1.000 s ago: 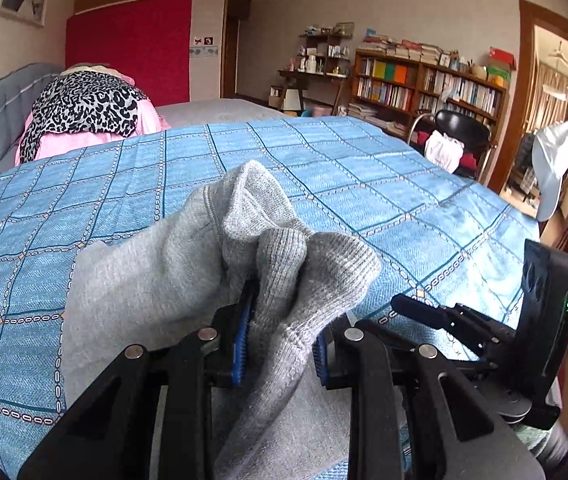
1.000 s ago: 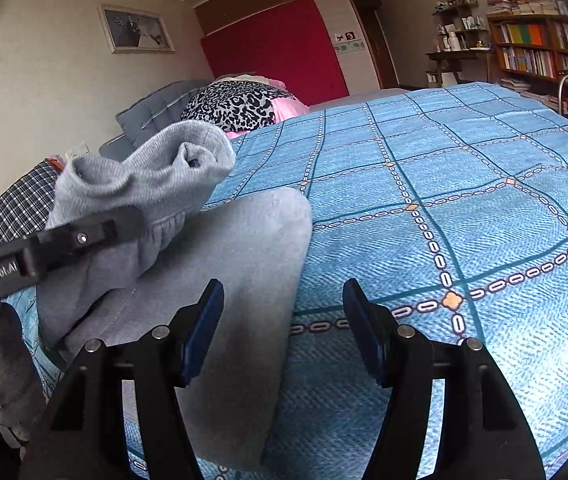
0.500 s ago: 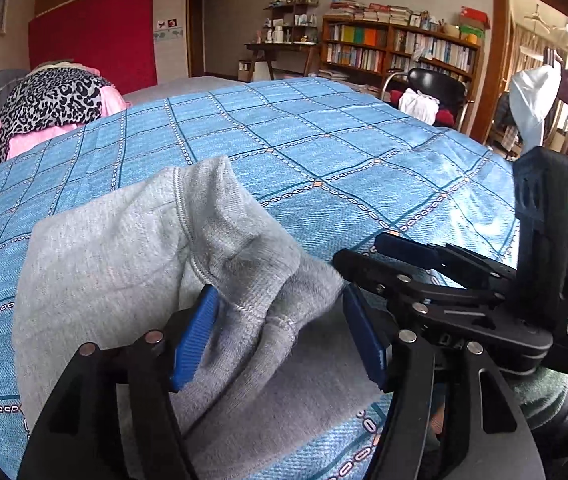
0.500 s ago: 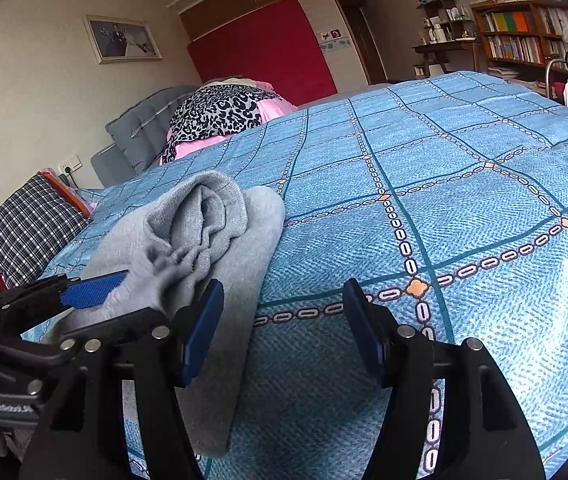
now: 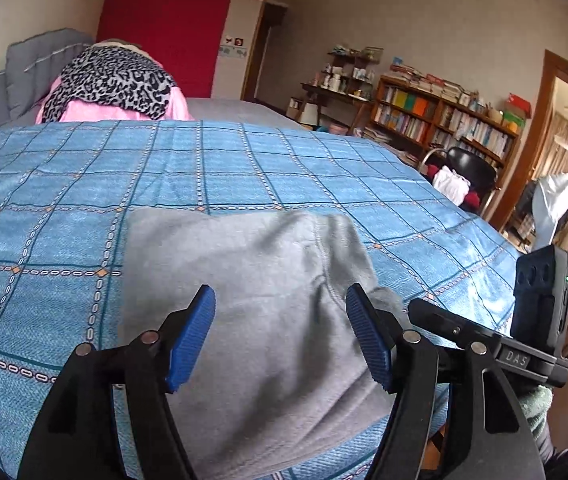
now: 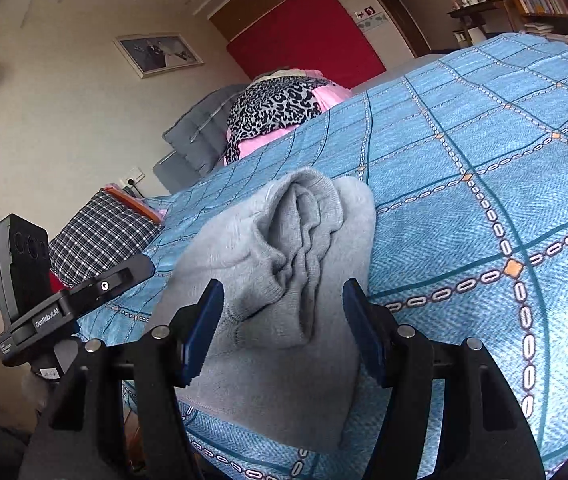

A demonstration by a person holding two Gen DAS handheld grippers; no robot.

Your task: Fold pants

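Note:
The grey pants (image 5: 252, 264) lie folded into a thick pad on the blue checked bedspread (image 5: 323, 184), near its front edge. My left gripper (image 5: 280, 292) hovers just over them. Its jaws are opening, with the cloth lying under the gap and neither blue pad pressing on it. In the right wrist view the pants (image 6: 284, 240) show a bunched ribbed cuff lying on top. My right gripper (image 6: 282, 285) stands open close before that cuff, holding nothing. The left gripper's black camera block (image 6: 24, 264) shows at the left there.
A leopard-print cloth on a pink pile (image 5: 112, 80) lies at the bed's far end by the grey headboard (image 5: 32, 68). A checked pillow (image 6: 100, 236) sits left of the pants. Bookshelves (image 5: 443, 120) and a black chair (image 5: 471, 164) stand beyond the bed's right side.
The left gripper let go of the raised cuff, opened wide and drew back; the cloth dropped onto the folded pants. The right gripper stayed open and turned toward the pants.

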